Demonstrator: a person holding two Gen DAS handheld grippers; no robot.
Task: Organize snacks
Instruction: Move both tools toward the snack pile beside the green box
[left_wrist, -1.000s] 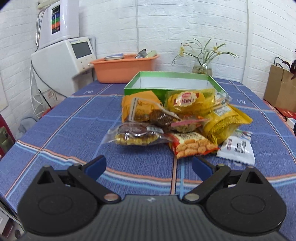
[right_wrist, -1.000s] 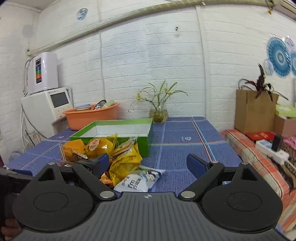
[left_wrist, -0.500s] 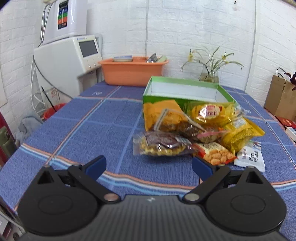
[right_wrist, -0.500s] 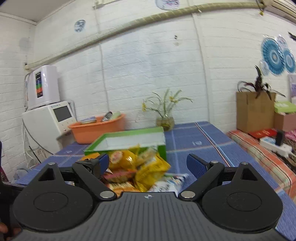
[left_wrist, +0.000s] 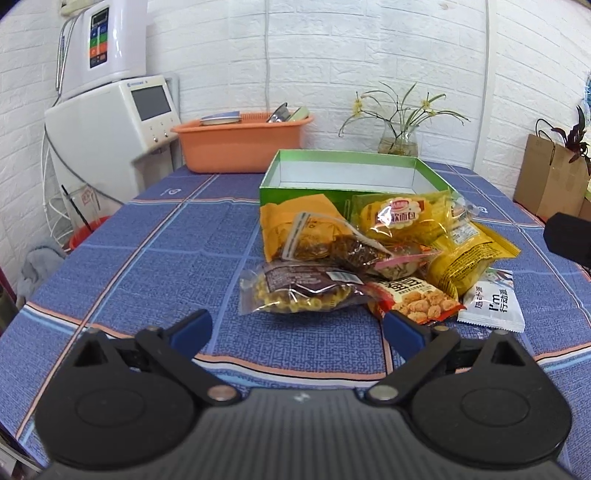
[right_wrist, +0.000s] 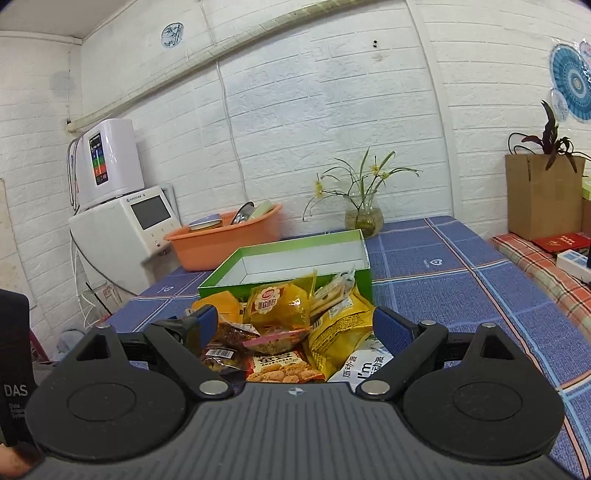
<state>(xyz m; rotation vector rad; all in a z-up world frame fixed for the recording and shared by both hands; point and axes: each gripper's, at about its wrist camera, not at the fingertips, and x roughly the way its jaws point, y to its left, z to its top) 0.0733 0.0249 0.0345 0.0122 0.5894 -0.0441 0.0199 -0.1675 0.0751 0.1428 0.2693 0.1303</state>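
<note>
Left gripper (left_wrist: 297, 326) is spread wide and empty, above the blue checked table (left_wrist: 147, 258). Landmark: green box (left_wrist: 347, 177), open-topped, nothing visible inside. A pile of snack packets leans against the box's near wall: yellow bread packet (left_wrist: 400, 219), clear bag of yellow puffs (left_wrist: 295, 291), red-orange packet (left_wrist: 417, 301), white sachet (left_wrist: 491, 304). Orange basin (left_wrist: 242, 142) stands behind the box, to its left.
</note>
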